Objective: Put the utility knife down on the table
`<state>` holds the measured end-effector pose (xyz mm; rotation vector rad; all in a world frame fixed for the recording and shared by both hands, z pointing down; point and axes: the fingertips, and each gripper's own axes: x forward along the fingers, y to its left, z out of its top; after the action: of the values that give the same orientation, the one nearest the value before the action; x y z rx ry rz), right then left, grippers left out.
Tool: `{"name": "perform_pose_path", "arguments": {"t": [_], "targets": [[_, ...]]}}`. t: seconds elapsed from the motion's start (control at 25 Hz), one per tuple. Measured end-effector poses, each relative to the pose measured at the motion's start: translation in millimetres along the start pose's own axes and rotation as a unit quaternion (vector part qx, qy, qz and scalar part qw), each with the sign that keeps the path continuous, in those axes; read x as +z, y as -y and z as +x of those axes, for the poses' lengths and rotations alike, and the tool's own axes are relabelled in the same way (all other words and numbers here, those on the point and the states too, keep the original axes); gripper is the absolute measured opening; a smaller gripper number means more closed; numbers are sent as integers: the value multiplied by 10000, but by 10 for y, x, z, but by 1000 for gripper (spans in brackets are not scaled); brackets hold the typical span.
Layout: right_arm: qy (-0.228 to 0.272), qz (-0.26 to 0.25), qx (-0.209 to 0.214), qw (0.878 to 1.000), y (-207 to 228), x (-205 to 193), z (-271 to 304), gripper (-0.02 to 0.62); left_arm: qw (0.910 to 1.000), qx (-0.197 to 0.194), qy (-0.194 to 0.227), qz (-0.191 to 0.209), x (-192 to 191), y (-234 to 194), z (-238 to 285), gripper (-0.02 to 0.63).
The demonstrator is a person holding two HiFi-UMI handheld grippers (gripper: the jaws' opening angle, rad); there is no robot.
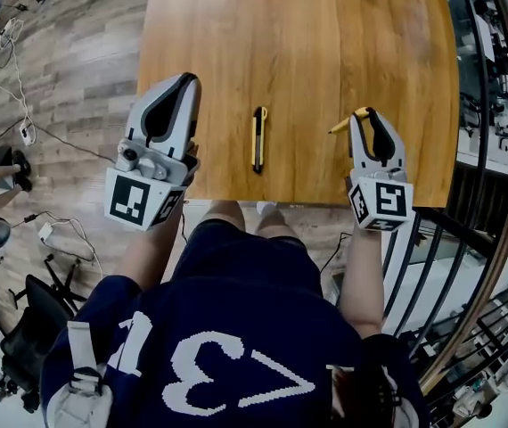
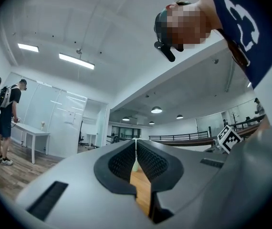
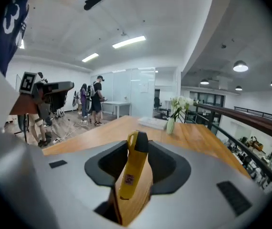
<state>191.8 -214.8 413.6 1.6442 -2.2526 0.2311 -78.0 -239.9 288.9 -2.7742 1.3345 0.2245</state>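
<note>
A yellow utility knife with a black tip stands slanted between my right gripper's jaws, which are shut on it. In the head view its yellow end pokes out to the left of the right gripper, above the wooden table's near right corner. A second yellow-and-black utility knife lies flat on the table between the two grippers. My left gripper hovers at the table's near left edge, shut with nothing held; in its own view the left gripper's pads meet at the tips.
A dark railing runs close along the table's right side. A small vase of flowers and a white flat stack sit at the table's far end. Cables and chairs lie on the floor to the left. People stand in the background.
</note>
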Motion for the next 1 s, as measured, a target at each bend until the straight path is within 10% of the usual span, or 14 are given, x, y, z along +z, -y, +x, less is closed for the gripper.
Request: {"name": "perform_pose_path", "arguments": {"t": [0.52, 1.0], "targets": [[-1500, 417, 148, 9877, 43, -993, 516, 147, 9984, -100, -540, -151, -582, 61, 169, 23], [-2855, 1058, 315, 9520, -66, -1939, 865, 155, 9964, -80, -698, -482, -748, 54, 170, 23]]}}
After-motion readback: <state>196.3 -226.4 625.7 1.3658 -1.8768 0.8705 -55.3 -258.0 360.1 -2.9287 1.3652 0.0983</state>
